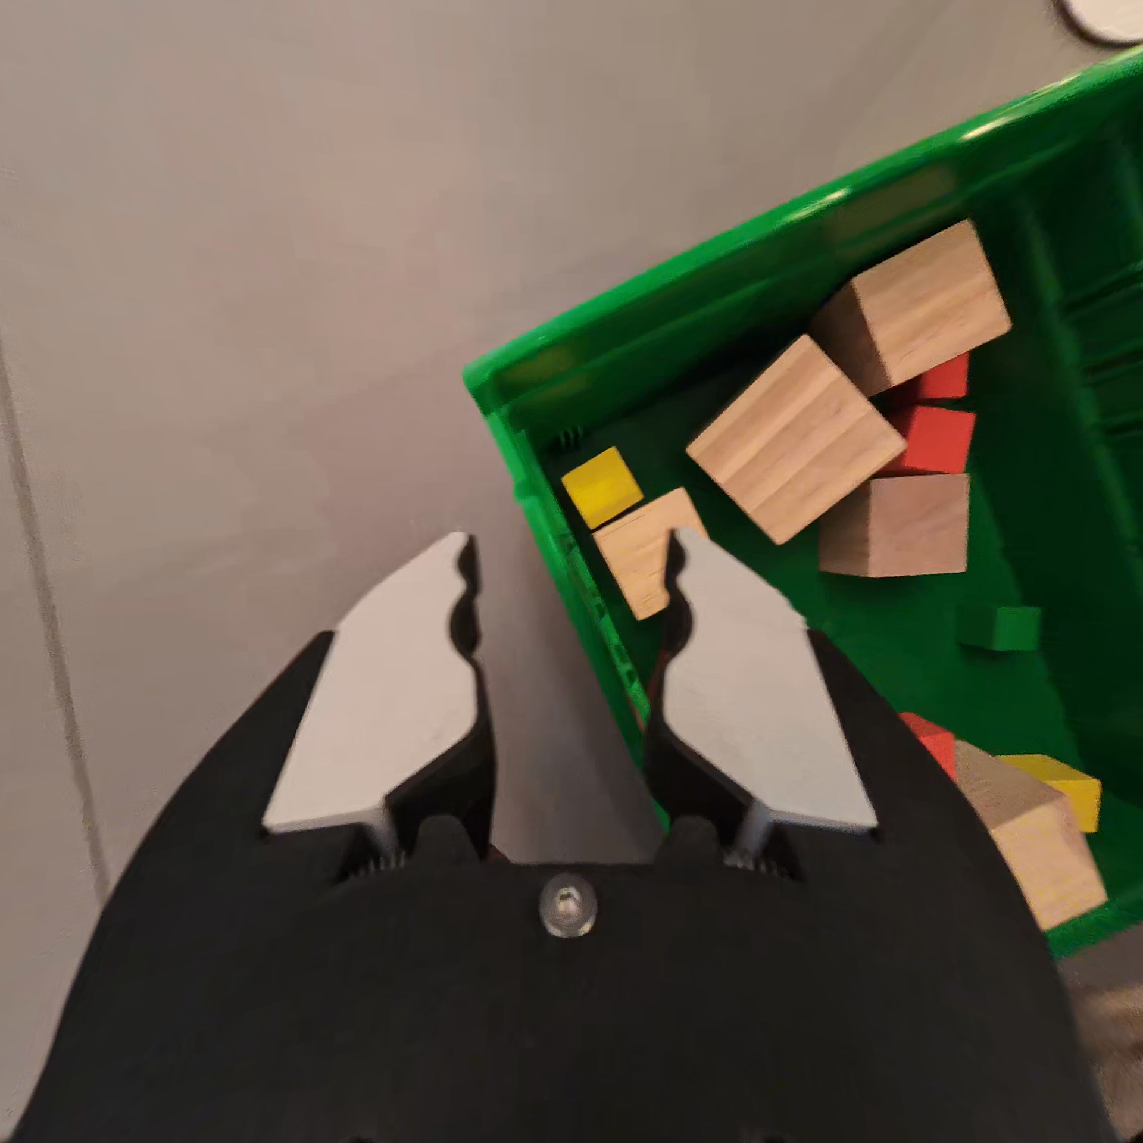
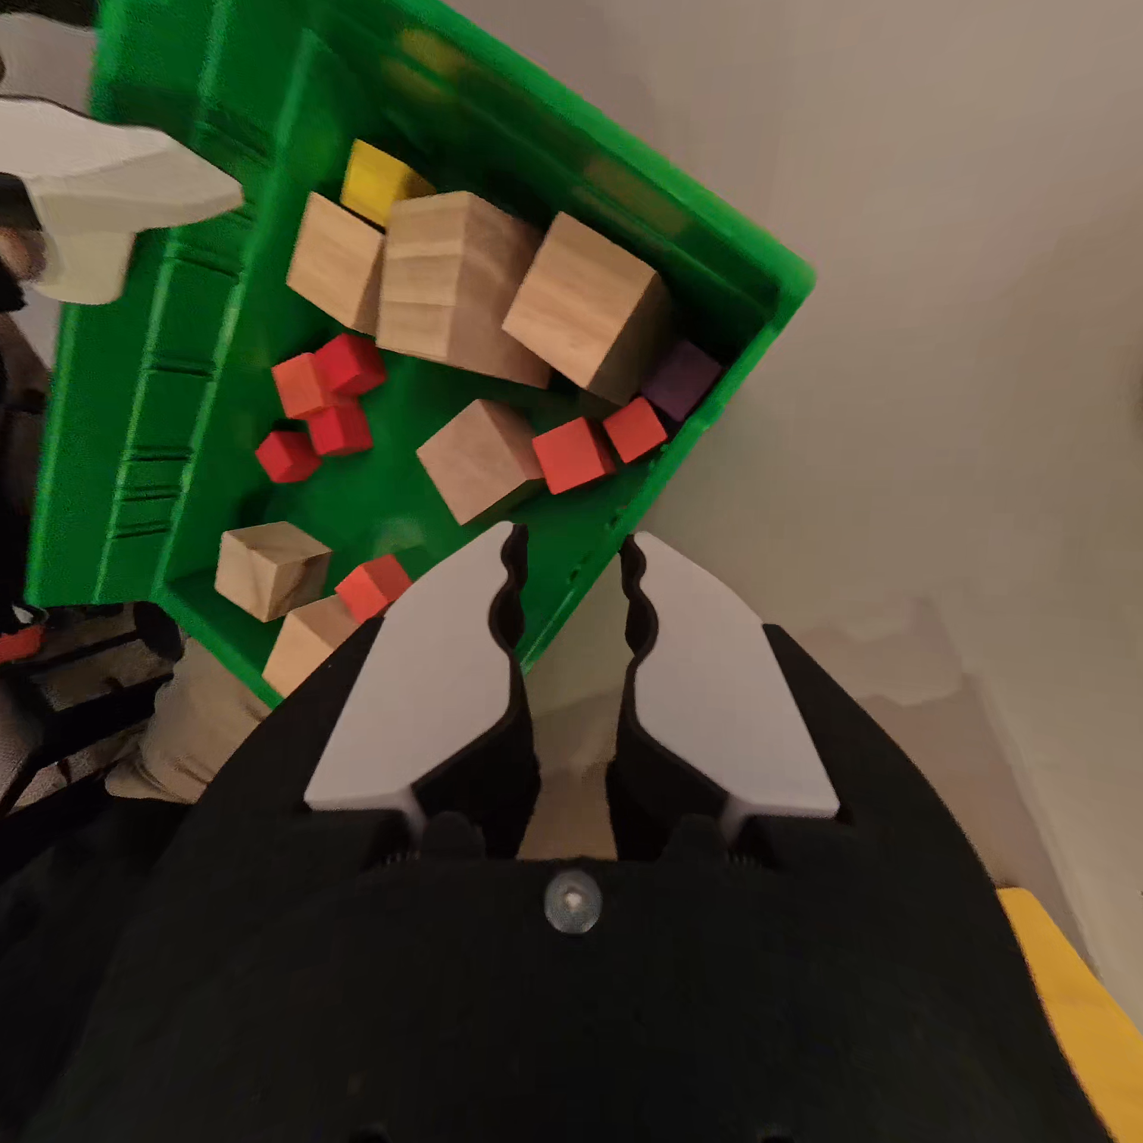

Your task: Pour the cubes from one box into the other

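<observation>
A green plastic box (image 1: 742,247) is held off the ground and tilted in front of a pale wall. My left gripper (image 1: 572,538) is shut on its left side wall, with one finger inside and one outside. My right gripper (image 2: 572,535) is shut on the right side wall of the box (image 2: 785,291). Inside lie several large wooden cubes (image 2: 587,303) and small red cubes (image 2: 572,454). There is also a yellow cube (image 1: 603,488), a purple cube (image 2: 680,380) and a small green cube (image 1: 1008,628). The cubes look blurred. The left gripper's white finger (image 2: 111,179) shows at the box's far side.
A plain grey wall (image 1: 247,247) fills the background. A yellow surface (image 2: 1070,1002) shows at the lower right of the right wrist view. Dark clutter (image 2: 74,680) lies below the box at the lower left. A round white object with a dark rim (image 1: 1107,25) sits at the top right.
</observation>
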The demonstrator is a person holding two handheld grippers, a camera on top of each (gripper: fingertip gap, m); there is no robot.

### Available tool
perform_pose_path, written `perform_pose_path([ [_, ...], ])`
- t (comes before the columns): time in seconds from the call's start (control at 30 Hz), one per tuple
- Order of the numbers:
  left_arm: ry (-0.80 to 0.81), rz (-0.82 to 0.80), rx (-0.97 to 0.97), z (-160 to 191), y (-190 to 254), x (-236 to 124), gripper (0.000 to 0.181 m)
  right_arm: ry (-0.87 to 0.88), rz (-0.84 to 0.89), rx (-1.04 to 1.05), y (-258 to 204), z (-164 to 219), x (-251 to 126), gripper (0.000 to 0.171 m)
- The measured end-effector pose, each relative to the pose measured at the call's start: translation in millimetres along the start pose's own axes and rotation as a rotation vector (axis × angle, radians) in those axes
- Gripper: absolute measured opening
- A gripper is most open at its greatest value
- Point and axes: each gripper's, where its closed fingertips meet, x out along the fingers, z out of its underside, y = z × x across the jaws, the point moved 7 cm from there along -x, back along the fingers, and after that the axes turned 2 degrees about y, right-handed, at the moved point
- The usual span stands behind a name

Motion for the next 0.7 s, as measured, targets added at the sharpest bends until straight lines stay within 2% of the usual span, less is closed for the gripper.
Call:
perform_pose_path([
  [0.1, -0.048, 0.018, -0.009, 2.8, -2.0, 16.7, 0.020, -0.067, 0.006, 0.014, 6.6, -3.1, 11.7, 0.007],
  [0.2, -0.041, 0.008, -0.018, -2.3, -7.9, 19.6, 0.012, -0.086, -0.032, 0.030, 8.1, -3.9, 13.9, 0.007],
  [0.33, -0.021, 0.018, -0.007, -9.3, -9.3, 17.8, 0.006, -0.097, 0.019, -0.021, 5.1, -0.5, 13.2, 0.005],
  [0.43, -0.008, 0.002, 0.029, -17.6, -4.9, 13.0, 0.005, -0.050, -0.017, 0.004, 7.0, 4.6, 7.6, 0.005],
  [0.53, 0.029, 0.011, 0.051, -31.3, 3.7, 1.8, 0.005, 0.003, -0.037, 0.018, 10.2, 8.7, -11.3, 0.005],
  [0.7, 0.068, 0.008, 0.123, -73.6, 33.0, -22.1, 0.005, 0.076, -0.041, 0.062, 25.7, 14.6, -54.6, 0.005],
])
